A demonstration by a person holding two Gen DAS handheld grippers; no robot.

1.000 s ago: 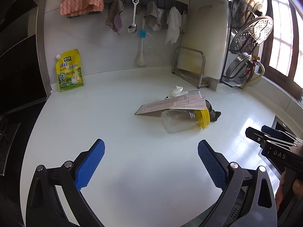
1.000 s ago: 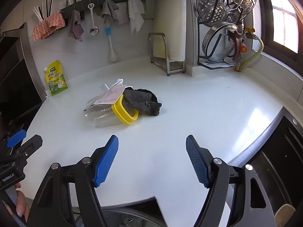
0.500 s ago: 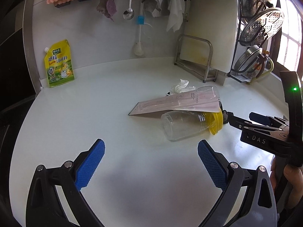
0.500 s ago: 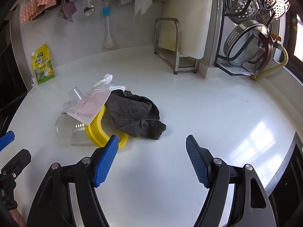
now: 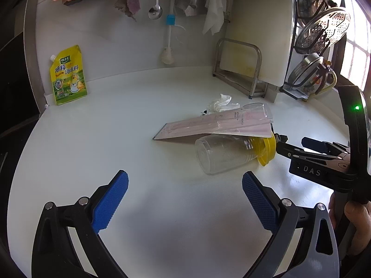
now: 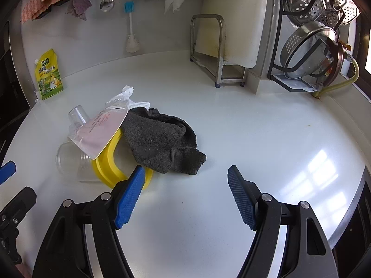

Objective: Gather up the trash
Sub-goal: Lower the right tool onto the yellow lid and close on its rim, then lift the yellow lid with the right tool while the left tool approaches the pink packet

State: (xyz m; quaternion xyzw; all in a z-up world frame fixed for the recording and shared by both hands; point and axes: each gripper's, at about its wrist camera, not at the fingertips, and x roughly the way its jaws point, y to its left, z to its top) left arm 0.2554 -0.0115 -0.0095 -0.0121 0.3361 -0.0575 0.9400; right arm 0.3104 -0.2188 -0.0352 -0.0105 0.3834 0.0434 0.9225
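Observation:
A pile of trash lies on the white counter. A clear plastic cup [image 5: 222,155] lies on its side with a yellow ring [image 5: 269,150] at its mouth, a pink flat packet [image 5: 218,125] on top and crumpled white plastic [image 5: 220,103] behind. In the right wrist view the cup [image 6: 71,159], yellow ring [image 6: 109,159], packet [image 6: 99,129] and a dark grey cloth [image 6: 162,141] show. My left gripper [image 5: 185,197] is open and empty, short of the cup. My right gripper [image 6: 183,194] is open and empty, just short of the cloth; it also shows in the left wrist view [image 5: 292,148].
A yellow seasoning pouch [image 5: 68,75] leans on the back wall at left. A metal rack with a cutting board [image 5: 241,69] and a pot-lid stand [image 6: 308,51] stand at the back right. Cloths and utensils hang on the wall. The counter edge [image 6: 352,208] drops off at right.
Both grippers have moved forward toward the pile, which now looks larger. The right gripper's left finger now overlaps the yellow ring. Both stay open.

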